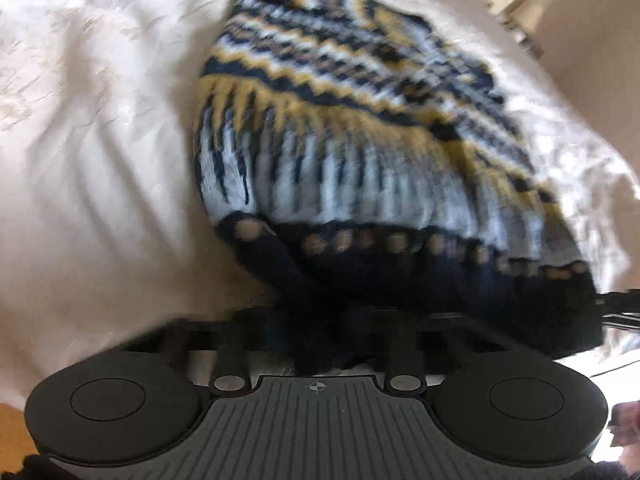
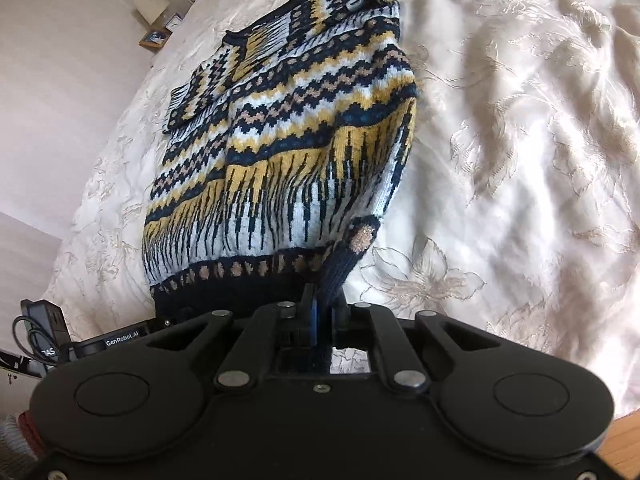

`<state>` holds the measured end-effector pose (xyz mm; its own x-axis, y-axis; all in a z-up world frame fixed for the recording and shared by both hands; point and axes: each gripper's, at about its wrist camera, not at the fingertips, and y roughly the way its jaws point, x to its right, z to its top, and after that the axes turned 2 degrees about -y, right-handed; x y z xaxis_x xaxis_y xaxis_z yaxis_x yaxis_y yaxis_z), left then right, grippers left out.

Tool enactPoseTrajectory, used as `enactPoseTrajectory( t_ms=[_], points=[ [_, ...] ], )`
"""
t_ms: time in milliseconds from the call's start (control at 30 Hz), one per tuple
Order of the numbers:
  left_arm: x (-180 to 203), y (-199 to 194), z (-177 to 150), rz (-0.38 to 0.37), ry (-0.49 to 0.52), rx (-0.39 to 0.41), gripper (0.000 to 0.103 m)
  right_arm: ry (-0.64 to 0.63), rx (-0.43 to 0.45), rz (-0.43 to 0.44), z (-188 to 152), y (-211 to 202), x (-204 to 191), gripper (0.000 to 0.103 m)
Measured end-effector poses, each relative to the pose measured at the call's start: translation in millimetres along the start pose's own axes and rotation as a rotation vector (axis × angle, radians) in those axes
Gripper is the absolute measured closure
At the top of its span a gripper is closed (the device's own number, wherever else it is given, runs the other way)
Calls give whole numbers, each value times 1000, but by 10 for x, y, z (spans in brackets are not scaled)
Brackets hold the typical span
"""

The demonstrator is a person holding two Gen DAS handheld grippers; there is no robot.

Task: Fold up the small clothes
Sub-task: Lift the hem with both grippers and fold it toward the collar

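Observation:
A small knitted sweater (image 2: 280, 152) in navy, yellow, white and tan zigzag bands lies on a white bedspread (image 2: 520, 140), neck end far from me. My right gripper (image 2: 320, 300) is shut on the sweater's navy hem at its near right corner and lifts it. In the left wrist view the sweater (image 1: 352, 128) is blurred. My left gripper (image 1: 316, 332) is shut on its navy hem at the near left corner; the fingertips are buried in the dark knit.
The white flowered bedspread (image 1: 92, 140) covers the bed all around. A wooden floor strip (image 2: 624, 444) shows at the near edge. A bedside table with small framed items (image 2: 156, 36) stands by the wall. The left gripper's body (image 2: 116, 342) with cables shows at the lower left.

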<state>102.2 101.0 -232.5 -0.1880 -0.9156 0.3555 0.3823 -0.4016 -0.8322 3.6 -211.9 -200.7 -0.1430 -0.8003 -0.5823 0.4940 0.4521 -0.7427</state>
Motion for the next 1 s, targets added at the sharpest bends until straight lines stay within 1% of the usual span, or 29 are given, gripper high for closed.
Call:
enactPoseTrajectory(
  t_ms=[33, 133, 233, 367, 500, 633, 767, 867, 1000],
  points=[
    [14, -49, -1, -4, 1, 16, 98, 2, 3, 4, 3, -18, -4, 90],
    [11, -250, -13, -57, -23, 69, 98, 14, 18, 31, 18, -91, 2, 90],
    [25, -467, 43, -74, -41, 123, 98, 23, 44, 67, 51, -178, -27, 90],
    [66, -691, 253, -93, -66, 193, 98, 50, 97, 115, 167, -295, -75, 90],
    [134, -854, 583, -112, -61, 263, 98, 68, 162, 160, 409, -388, -159, 90],
    [204, -923, 966, -138, -51, 323, 98, 83, 224, 191, 738, -425, -229, 90],
    [261, -908, 1386, -154, -36, 364, 98, 90, 285, 216, 1186, -405, -293, 90],
    [293, -839, 1694, -161, -17, 380, 98, 94, 315, 219, 1516, -328, -336, 90],
    [351, -643, 2138, -168, 2, 386, 98, 96, 337, 199, 1988, -141, -351, 90]
  ],
)
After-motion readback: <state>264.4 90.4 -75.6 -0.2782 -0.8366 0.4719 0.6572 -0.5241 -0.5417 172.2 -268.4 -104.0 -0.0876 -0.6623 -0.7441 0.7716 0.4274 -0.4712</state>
